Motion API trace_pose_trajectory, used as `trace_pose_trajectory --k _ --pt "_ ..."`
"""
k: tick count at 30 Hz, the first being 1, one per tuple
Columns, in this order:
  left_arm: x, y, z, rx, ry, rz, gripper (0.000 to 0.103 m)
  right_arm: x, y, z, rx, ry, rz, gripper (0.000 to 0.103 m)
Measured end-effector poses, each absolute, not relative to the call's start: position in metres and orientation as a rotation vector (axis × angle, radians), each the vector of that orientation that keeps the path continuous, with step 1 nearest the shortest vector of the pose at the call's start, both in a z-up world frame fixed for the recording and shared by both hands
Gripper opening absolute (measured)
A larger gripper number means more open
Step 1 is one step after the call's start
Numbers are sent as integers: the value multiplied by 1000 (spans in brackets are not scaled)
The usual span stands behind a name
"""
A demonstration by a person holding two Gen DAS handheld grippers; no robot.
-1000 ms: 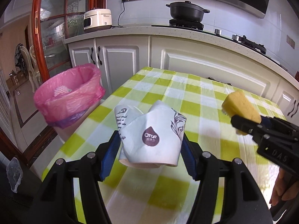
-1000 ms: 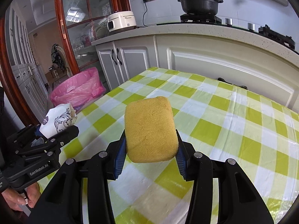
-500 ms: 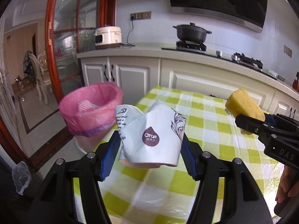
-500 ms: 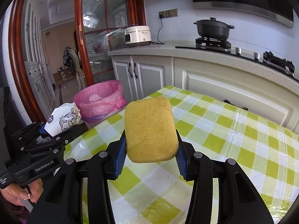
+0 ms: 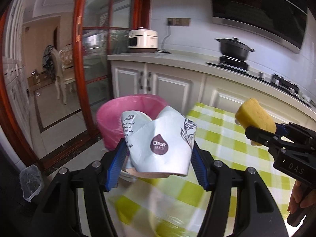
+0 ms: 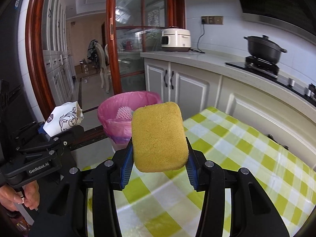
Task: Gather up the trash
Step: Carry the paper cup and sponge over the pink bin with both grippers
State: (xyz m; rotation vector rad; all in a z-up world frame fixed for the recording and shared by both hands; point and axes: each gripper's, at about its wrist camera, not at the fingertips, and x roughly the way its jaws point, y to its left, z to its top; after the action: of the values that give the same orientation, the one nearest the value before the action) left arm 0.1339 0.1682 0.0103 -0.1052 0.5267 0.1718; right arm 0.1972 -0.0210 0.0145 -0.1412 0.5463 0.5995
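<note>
My left gripper (image 5: 158,158) is shut on a crushed white paper cup (image 5: 160,140) with a brown drop logo, held in the air just in front of the pink-lined trash bin (image 5: 114,116). My right gripper (image 6: 158,156) is shut on a yellow sponge (image 6: 159,136), held above the table's left end, with the bin (image 6: 126,108) beyond it. The bin holds some white trash (image 6: 123,113). In the right wrist view the left gripper (image 6: 57,132) with the cup (image 6: 63,118) is at the left. In the left wrist view the right gripper (image 5: 262,130) with the sponge (image 5: 254,114) is at the right.
A table with a green and white checked cloth (image 6: 237,158) lies below both grippers. White kitchen cabinets (image 6: 187,90) and a counter with a rice cooker (image 6: 175,40) and a black pot (image 6: 264,48) stand behind. A red-framed glass door (image 5: 79,69) is at the left.
Both grippers have swung left and forward, off the table's middle toward the bin, still holding the cup and sponge. The bin now sits directly behind the cup.
</note>
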Motion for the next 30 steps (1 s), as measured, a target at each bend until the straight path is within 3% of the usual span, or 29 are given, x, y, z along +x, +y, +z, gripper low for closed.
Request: trace_pose_trajectory --k 30 --pt "300 305 -19 -209 623 344 61 380 119 -14 -161 689 816 46"
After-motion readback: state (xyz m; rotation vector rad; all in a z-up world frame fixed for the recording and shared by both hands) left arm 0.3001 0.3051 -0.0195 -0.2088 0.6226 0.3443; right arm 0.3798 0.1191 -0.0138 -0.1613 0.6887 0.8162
